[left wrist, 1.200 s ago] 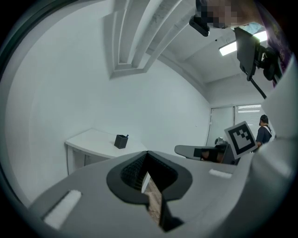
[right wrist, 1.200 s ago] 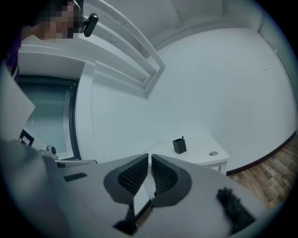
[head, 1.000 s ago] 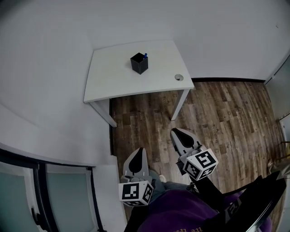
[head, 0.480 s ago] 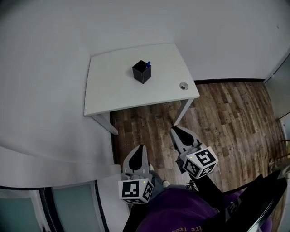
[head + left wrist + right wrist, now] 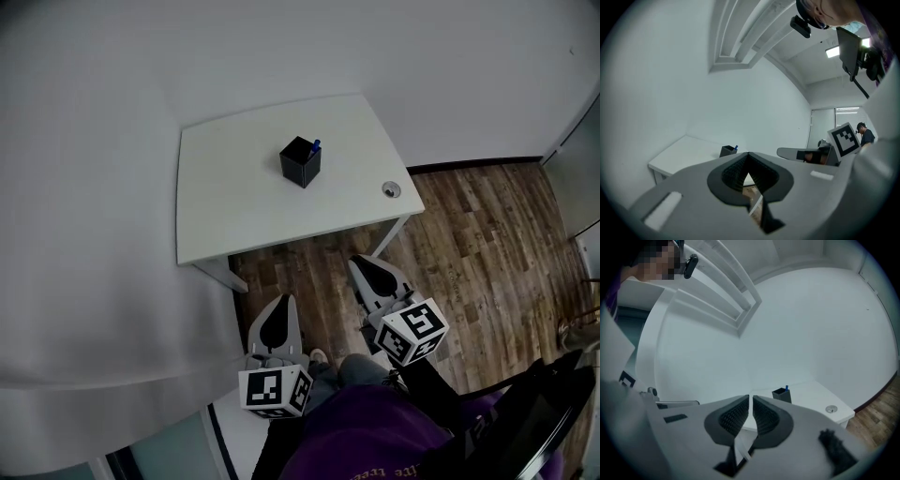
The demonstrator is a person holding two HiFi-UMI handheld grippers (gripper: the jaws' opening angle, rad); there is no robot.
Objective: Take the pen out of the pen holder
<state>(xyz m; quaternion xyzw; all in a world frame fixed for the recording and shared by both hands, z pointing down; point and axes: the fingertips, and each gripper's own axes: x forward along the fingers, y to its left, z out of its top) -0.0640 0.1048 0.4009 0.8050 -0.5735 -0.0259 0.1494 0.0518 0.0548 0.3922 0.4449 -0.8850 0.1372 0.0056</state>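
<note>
Pen [image 5: 315, 146] mostly hidden inside pen holder [image 5: 300, 163]; only blue tip shows.

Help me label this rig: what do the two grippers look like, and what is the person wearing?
The left gripper and right gripper both have light grey shells tapering to a point, with black ribbed pads inside the jaws. Each carries a white cube printed with black square markers: the left cube and the right cube. The person wears a purple top.
</note>
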